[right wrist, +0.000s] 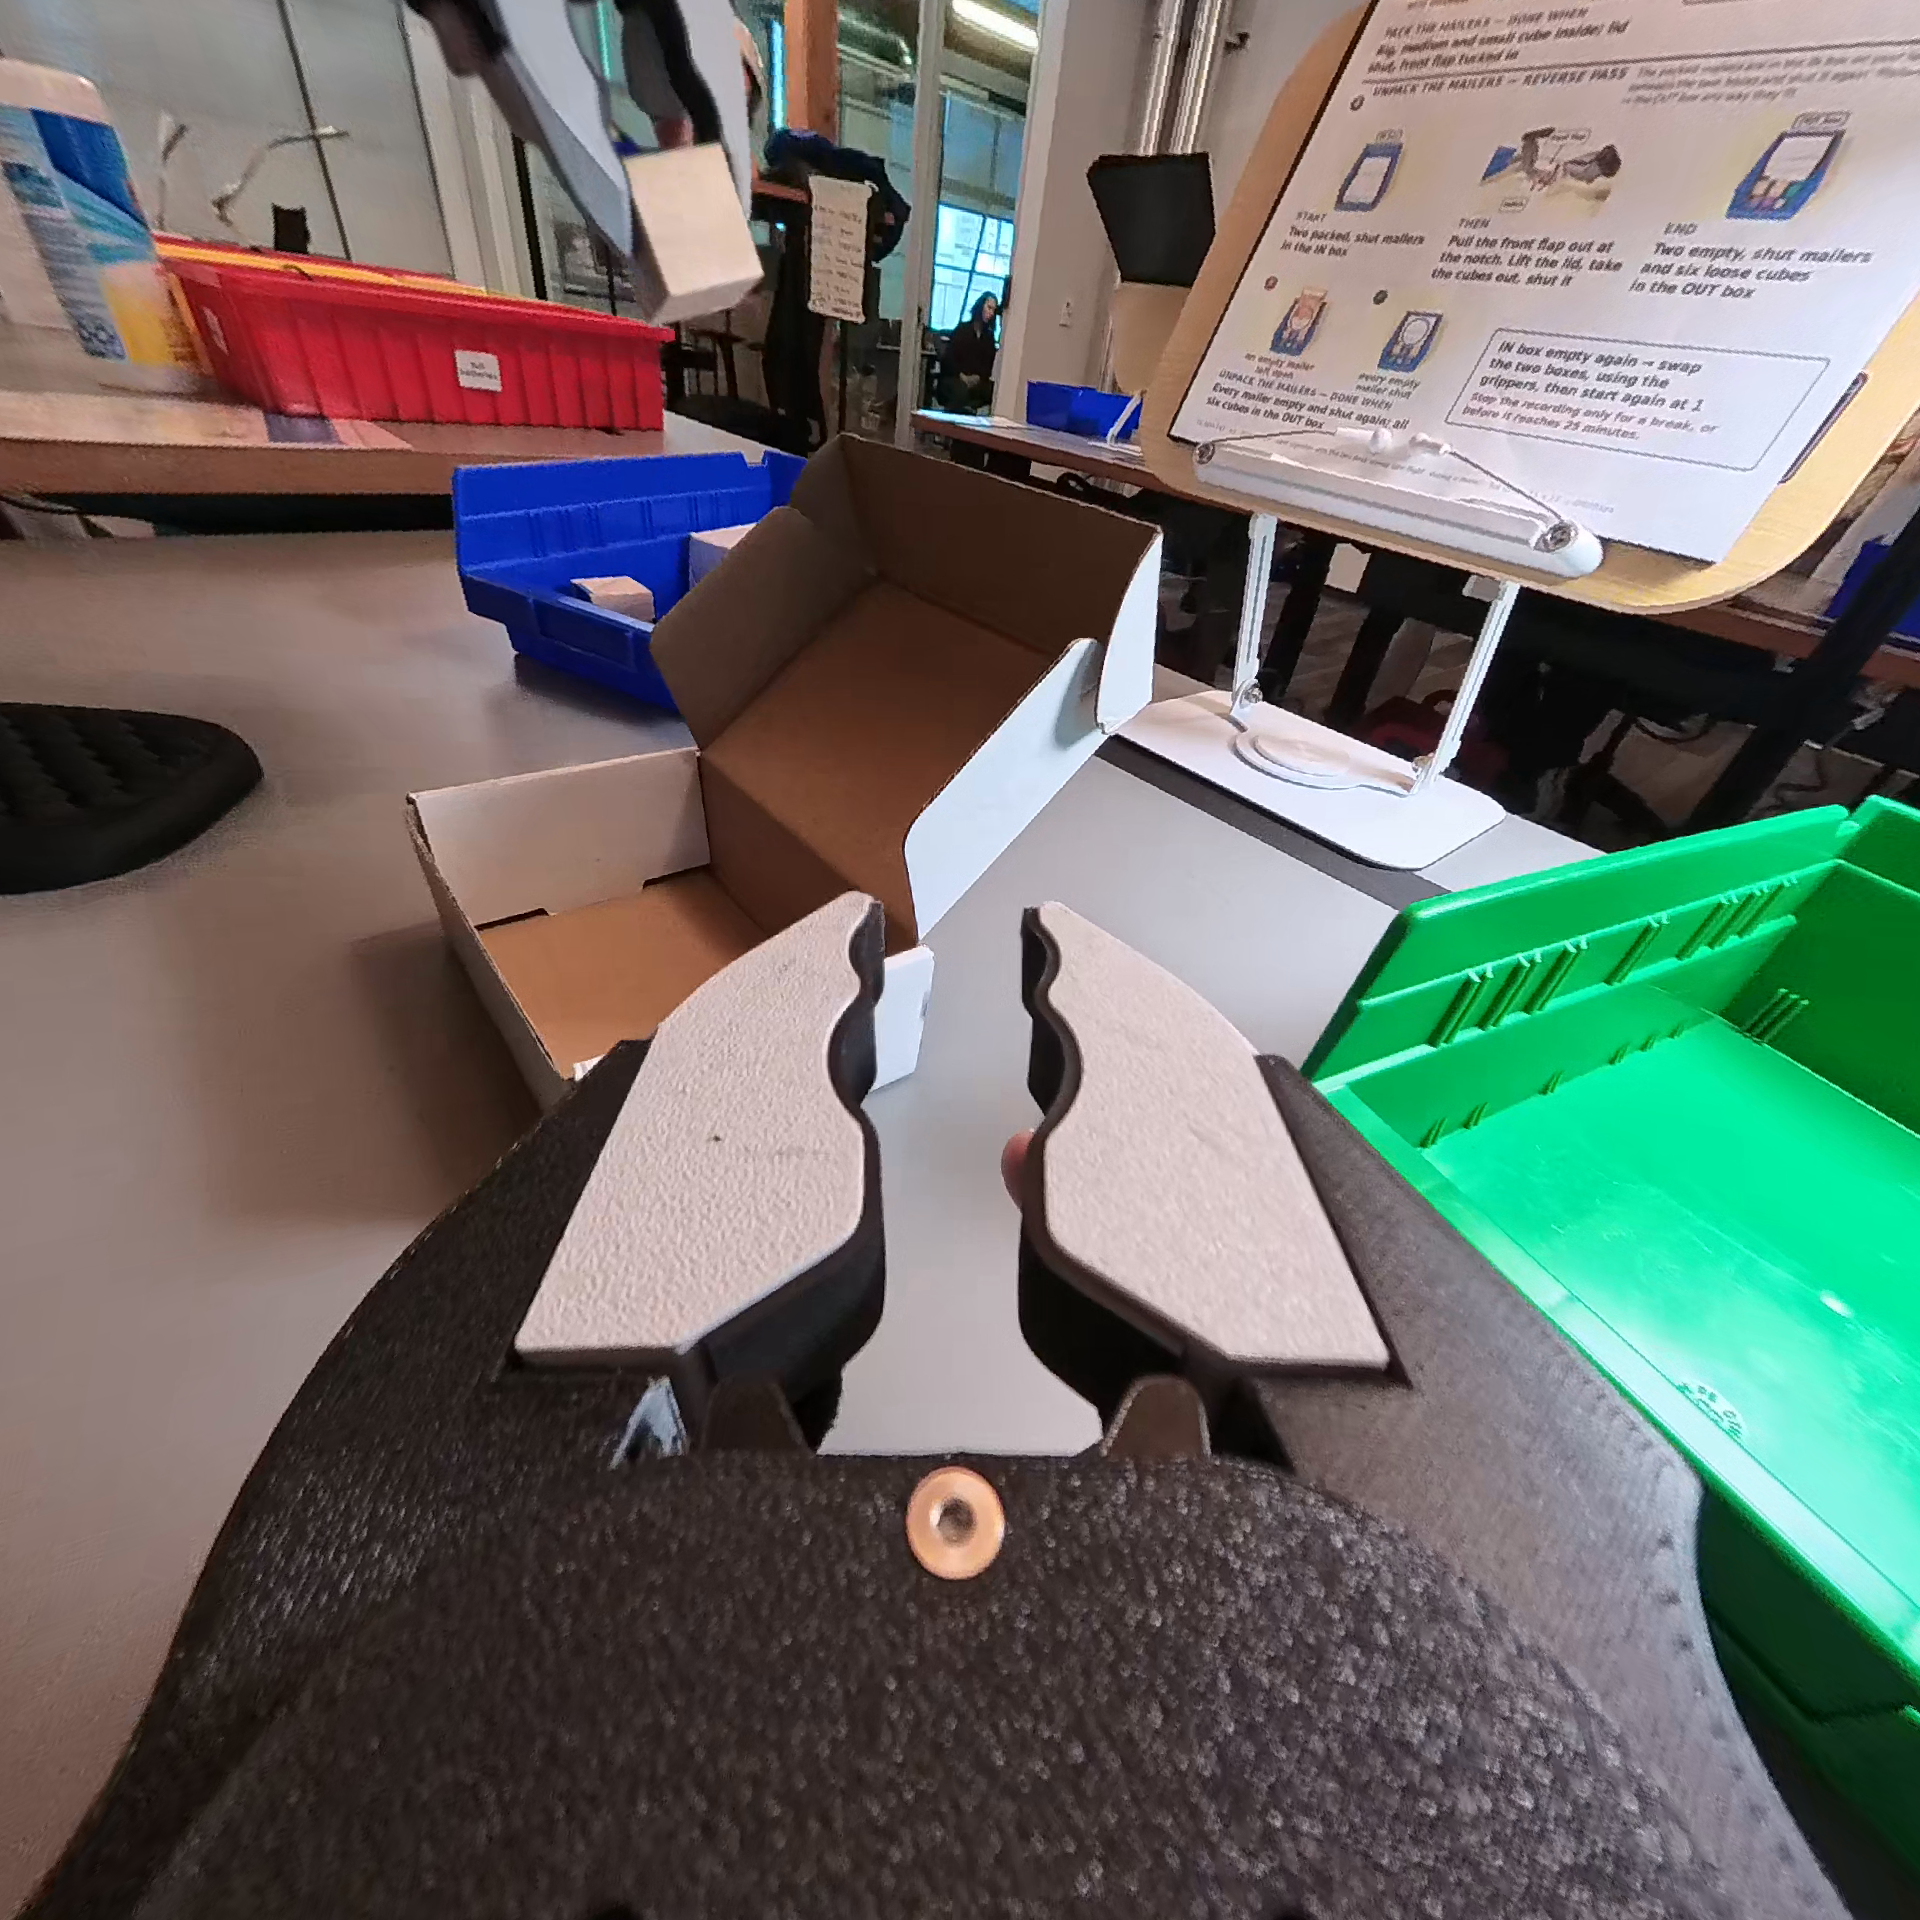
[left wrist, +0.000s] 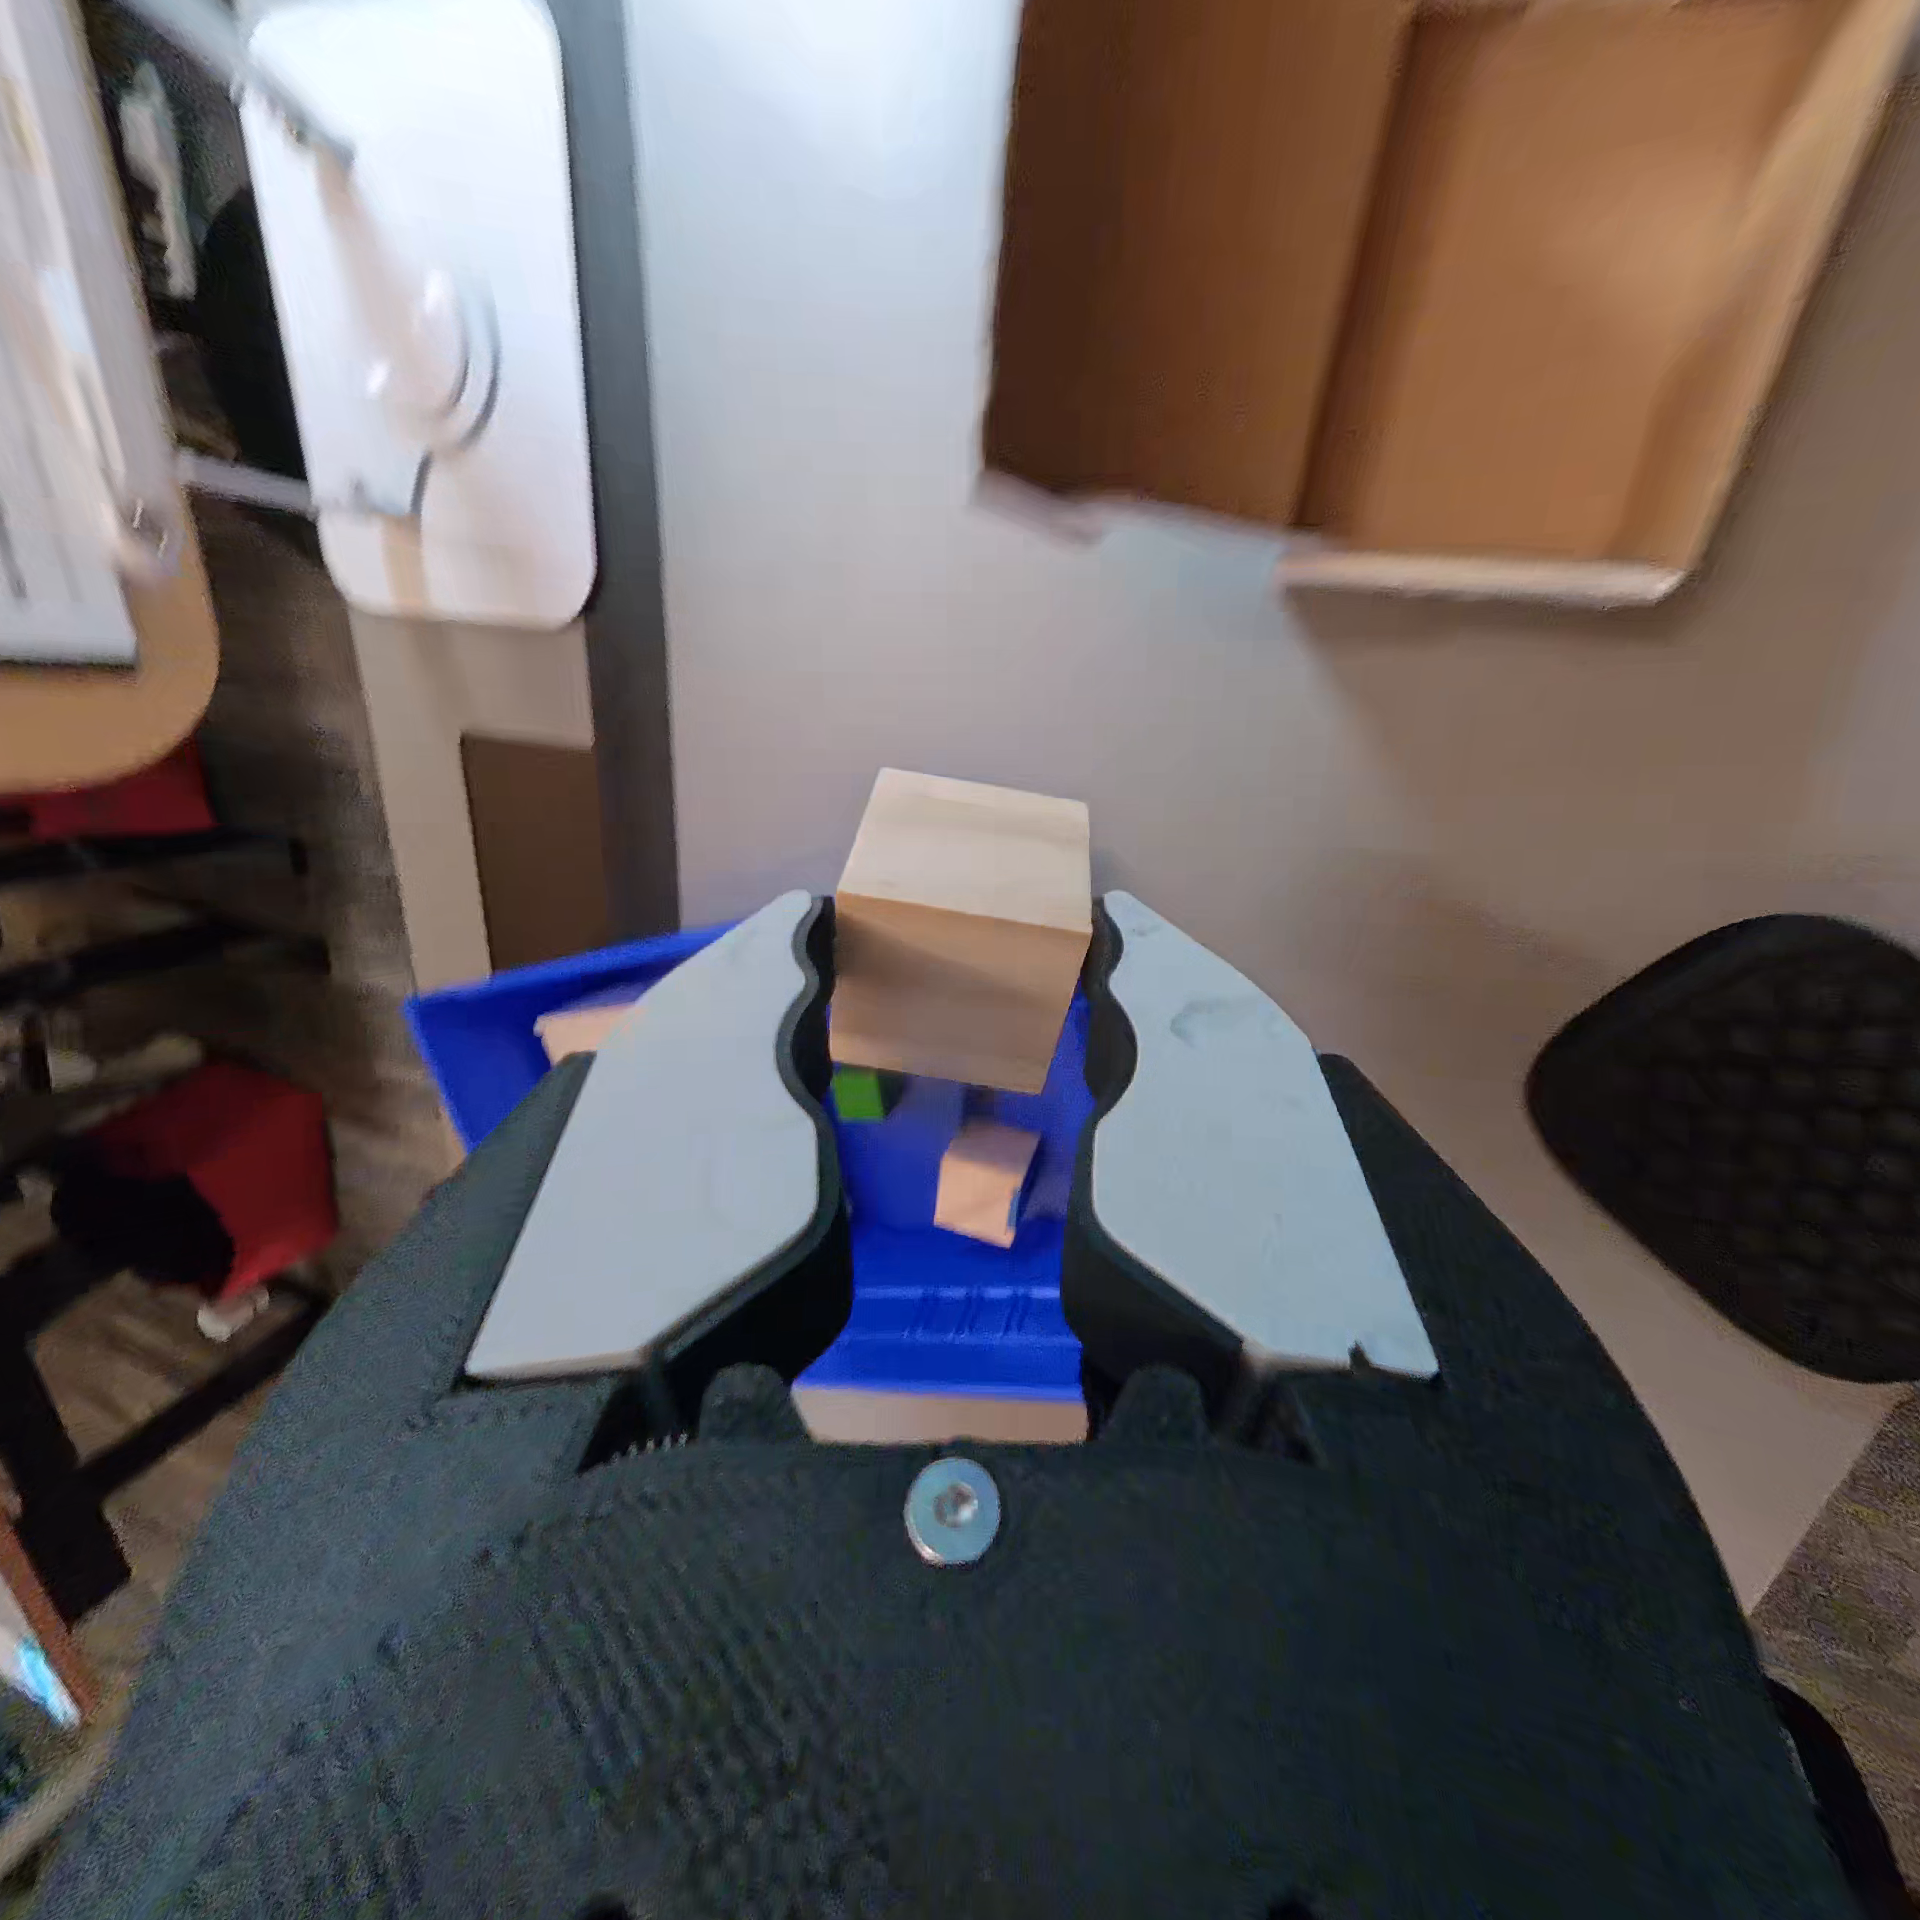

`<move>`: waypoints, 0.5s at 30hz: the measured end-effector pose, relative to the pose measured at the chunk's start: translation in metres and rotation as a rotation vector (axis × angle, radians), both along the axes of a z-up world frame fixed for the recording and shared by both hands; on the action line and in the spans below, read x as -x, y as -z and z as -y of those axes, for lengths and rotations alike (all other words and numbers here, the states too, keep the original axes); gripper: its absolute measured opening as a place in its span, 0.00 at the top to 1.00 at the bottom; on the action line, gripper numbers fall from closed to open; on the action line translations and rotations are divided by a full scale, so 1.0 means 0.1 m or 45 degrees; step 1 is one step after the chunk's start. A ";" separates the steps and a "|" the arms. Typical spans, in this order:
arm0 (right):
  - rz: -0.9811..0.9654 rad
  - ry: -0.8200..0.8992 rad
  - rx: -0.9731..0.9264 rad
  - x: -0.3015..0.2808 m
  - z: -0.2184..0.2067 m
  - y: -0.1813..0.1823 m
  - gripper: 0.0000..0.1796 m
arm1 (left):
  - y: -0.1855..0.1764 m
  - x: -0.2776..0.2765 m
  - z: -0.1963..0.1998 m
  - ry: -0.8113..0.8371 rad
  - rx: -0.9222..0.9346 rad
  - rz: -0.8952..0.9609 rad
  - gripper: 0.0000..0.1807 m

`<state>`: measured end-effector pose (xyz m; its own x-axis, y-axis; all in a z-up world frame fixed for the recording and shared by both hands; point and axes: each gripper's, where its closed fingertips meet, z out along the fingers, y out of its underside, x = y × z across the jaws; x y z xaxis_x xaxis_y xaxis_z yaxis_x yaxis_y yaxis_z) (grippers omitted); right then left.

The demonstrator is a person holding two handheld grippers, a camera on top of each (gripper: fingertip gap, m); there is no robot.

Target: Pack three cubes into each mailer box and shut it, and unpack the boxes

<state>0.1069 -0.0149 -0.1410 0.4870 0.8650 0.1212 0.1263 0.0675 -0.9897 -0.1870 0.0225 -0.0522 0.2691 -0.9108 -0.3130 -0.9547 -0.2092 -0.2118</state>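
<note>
The packing is looking barely begun: the mailer box (right wrist: 665, 873) is sitting open on the desk (right wrist: 208, 1143) with its lid standing up toward 12 o'clock, and the part of its brown floor that shows is holding no cube yet, though the near corner is hidden behind the right gripper (right wrist: 954, 961). The left gripper (left wrist: 961, 961) is carrying a pale wooden cube (left wrist: 961, 935) above the blue bin (left wrist: 488, 1029), its jaws pressing on the cube's two side faces; in the right wrist view this cube is hanging in the air at 11 o'clock, well above the box. More pale cubes are lying in the blue bin, so at least three placements and the closing of the lid are judged to be left, plus any second box, which is not showing here. The right gripper's jaws are standing parted by a narrow gap, gripping nothing, just beside the box's white front flap. The green bin (right wrist: 1662, 1195) at 3 o'clock is looking empty as far as it shows.
</note>
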 end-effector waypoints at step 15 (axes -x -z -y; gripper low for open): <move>0.197 -0.043 -0.091 0.13 0.13 0.21 0.85 | 1.03 -1.08 0.47 0.198 0.228 -0.051 0.74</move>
